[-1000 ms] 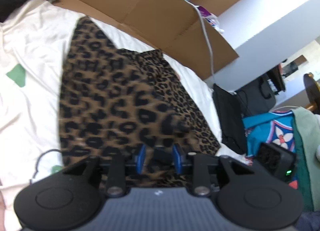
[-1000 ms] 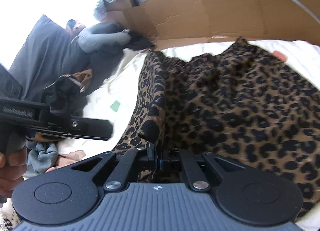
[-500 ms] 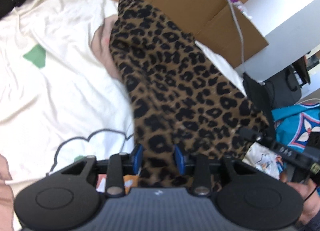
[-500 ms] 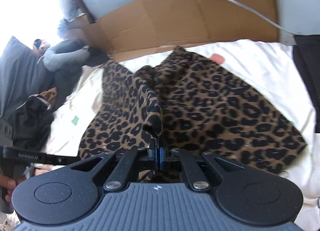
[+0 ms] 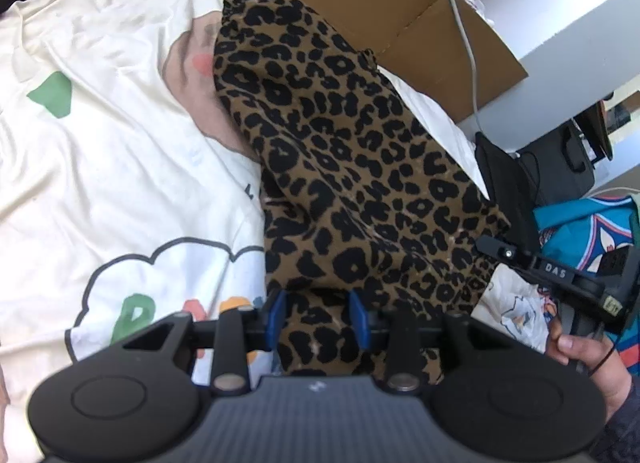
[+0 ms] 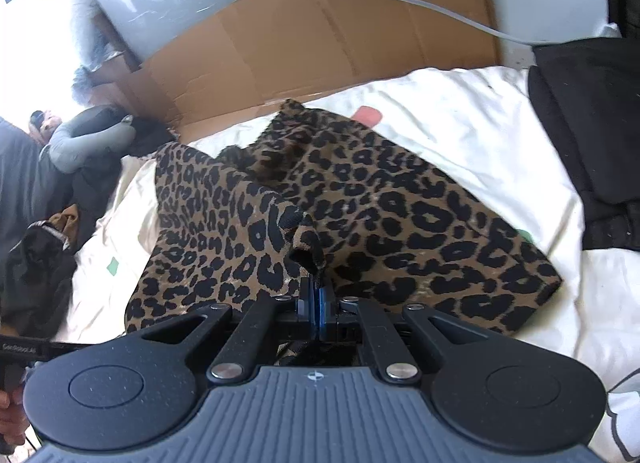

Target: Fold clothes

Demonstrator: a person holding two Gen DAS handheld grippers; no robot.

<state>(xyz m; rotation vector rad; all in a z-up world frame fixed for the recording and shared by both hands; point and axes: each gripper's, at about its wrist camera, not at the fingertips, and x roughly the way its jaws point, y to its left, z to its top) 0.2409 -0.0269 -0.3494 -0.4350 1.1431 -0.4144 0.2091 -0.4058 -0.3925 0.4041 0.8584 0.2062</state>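
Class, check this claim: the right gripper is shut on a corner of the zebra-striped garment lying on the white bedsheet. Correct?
Not quite. The garment is leopard-print, not zebra-striped, as the right wrist view shows. The right gripper is indeed shut on its corner, over the white bedsheet.

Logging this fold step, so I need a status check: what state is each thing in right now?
Leopard-print garment: partly folded, one edge lifted.
Right tongs: shut on the garment's edge.
Left tongs: open, fabric between the fingers.
White bedsheet: spread under the garment, wrinkled.
Cardboard box: flattened.
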